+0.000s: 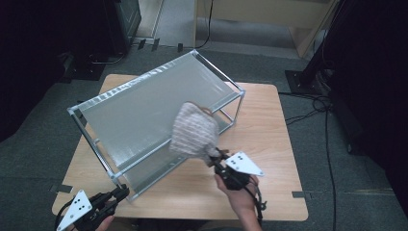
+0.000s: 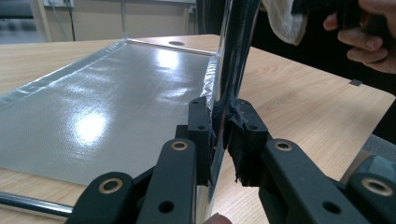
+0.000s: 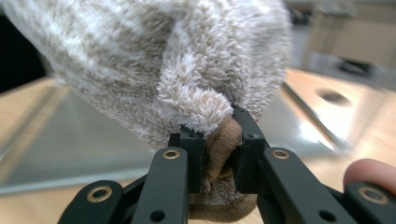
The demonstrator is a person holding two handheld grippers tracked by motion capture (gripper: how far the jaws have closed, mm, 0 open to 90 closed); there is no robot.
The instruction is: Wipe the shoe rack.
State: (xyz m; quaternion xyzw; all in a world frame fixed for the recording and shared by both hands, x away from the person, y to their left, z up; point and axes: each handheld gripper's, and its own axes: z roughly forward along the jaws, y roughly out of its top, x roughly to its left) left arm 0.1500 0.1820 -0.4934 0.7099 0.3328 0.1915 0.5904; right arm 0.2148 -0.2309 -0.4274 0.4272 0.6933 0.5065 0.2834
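Your left gripper (image 1: 120, 192) sits low at the table's near corner, jaws clamped on the metal rack's (image 1: 159, 103) corner post. Your right gripper (image 1: 215, 161) angles up and forward, pinching the fuzzy striped cloth (image 1: 194, 132), which bunches just ahead of it over the rack's lower shelf.

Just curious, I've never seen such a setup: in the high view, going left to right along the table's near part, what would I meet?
Left gripper clamped on the metal rack corner → fluffy striped cloth → right gripper gripping that cloth.

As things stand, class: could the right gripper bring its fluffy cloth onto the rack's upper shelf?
Probably yes. The right gripper holds the cloth right above the upper shelf, nothing between, while the left gripper clamps the rack's corner.
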